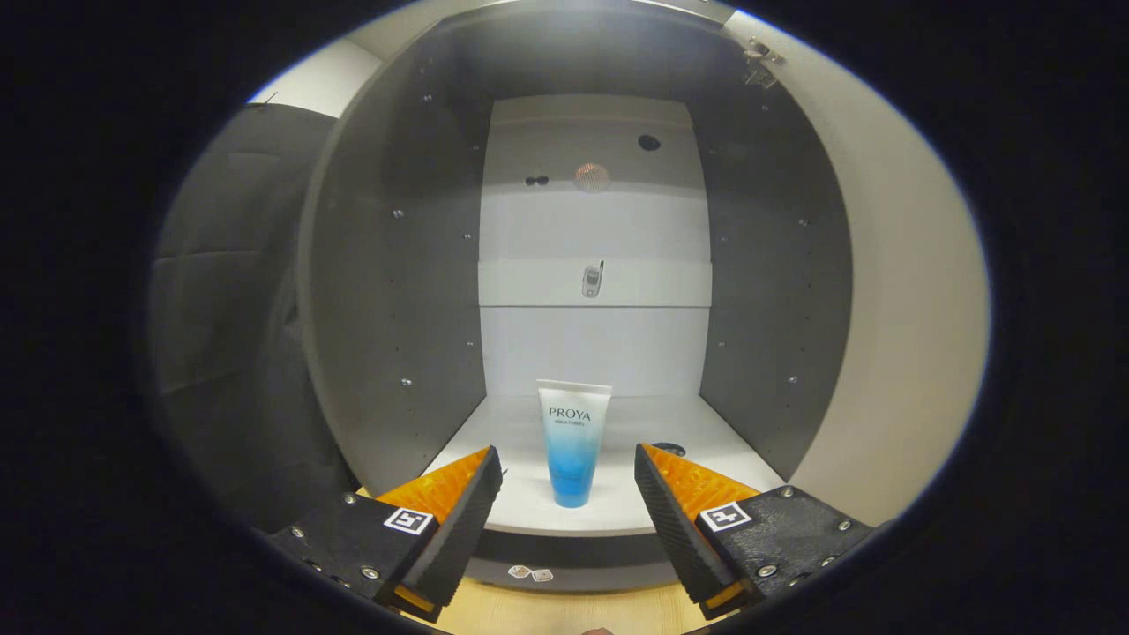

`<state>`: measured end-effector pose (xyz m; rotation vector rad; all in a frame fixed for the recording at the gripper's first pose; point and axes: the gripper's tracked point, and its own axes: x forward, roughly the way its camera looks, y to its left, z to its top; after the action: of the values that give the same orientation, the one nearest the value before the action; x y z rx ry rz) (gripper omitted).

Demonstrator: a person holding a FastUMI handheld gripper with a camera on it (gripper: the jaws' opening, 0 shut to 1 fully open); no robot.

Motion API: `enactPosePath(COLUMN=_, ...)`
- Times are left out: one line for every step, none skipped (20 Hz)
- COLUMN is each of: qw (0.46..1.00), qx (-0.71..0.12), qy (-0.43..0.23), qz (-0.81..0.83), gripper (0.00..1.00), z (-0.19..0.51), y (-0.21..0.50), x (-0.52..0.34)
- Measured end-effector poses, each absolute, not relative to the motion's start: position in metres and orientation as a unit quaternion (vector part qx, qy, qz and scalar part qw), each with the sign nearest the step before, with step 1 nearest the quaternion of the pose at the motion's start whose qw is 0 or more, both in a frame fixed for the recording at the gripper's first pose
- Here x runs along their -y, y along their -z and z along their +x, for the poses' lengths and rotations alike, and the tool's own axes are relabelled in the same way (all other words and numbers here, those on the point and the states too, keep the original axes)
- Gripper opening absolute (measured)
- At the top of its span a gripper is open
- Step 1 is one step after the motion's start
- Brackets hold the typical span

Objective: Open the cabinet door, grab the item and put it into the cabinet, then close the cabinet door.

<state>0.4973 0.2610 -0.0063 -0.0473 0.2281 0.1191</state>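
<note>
A white-and-blue tube (573, 441) stands upright on its cap on the bottom shelf (706, 423) of the open cabinet (388, 291), near the shelf's front edge. My gripper (569, 467) is open, its fingers spread to either side of the tube and a little short of it, touching nothing. The cabinet door (891, 300) is swung open on the right, with its hinge (760, 63) showing at the top.
Inside the cabinet, a small phone-like object (593, 280) lies on the middle shelf, and small dark bits (535, 181) and a round orange thing (592, 176) sit higher up. A dark disc (669, 449) lies on the bottom shelf. A wooden surface (564, 613) runs below.
</note>
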Motion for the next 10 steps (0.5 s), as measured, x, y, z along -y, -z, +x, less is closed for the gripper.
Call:
enactPosePath(qw=0.992, qx=-0.106, qy=-0.061, qz=-0.022, gripper=0.94, z=0.486, y=-0.001, x=-0.260)
enactPosePath(qw=0.993, qx=-0.098, qy=-0.064, qz=-0.019, gripper=0.94, z=0.473, y=-0.009, x=-0.260)
enactPosePath(qw=0.994, qx=-0.090, qy=-0.066, qz=-0.016, gripper=0.94, z=0.463, y=-0.017, x=-0.259)
enactPosePath(qw=0.994, qx=-0.083, qy=-0.068, qz=-0.013, gripper=0.94, z=0.449, y=-0.025, x=-0.258)
enactPosePath(qw=0.994, qx=-0.076, qy=-0.072, qz=-0.012, gripper=0.94, z=0.433, y=-0.033, x=-0.258)
enactPosePath(qw=0.995, qx=-0.070, qy=-0.073, qz=-0.012, gripper=0.94, z=0.421, y=-0.038, x=-0.257)
enactPosePath(qw=0.995, qx=-0.066, qy=-0.075, qz=-0.012, gripper=0.94, z=0.410, y=-0.042, x=-0.255)
enactPosePath(qw=0.995, qx=-0.064, qy=-0.077, qz=-0.012, gripper=0.94, z=0.398, y=-0.046, x=-0.254)
enactPosePath(qw=0.995, qx=-0.063, qy=-0.078, qz=-0.011, gripper=0.94, z=0.385, y=-0.049, x=-0.252)
enactPosePath(qw=0.995, qx=-0.060, qy=-0.080, qz=-0.008, gripper=0.94, z=0.373, y=-0.052, x=-0.251)
